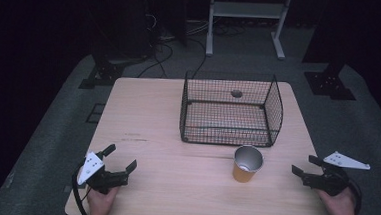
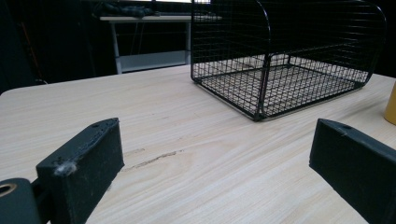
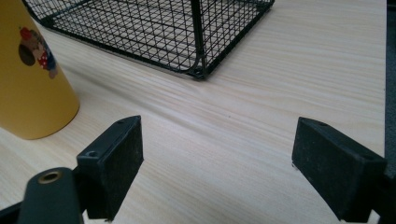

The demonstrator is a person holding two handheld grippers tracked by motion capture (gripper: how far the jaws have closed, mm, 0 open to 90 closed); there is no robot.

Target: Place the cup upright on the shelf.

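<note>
High view shows a yellow cup (image 1: 247,164) with a metal-looking inside standing upright near the front edge of the desk (image 1: 143,109), just in front of the wire basket (image 1: 231,110), between the left gripper (image 1: 118,164) at the front-left corner and the nearer right gripper (image 1: 305,164) at the front-right. Both pairs of fingers stand wide apart with nothing between them. Empty and hard-walled, the cup looks light, stiff and probably smooth enough to slip or tip, so I would take it across the body below the rim, squeezing firmly.
</note>
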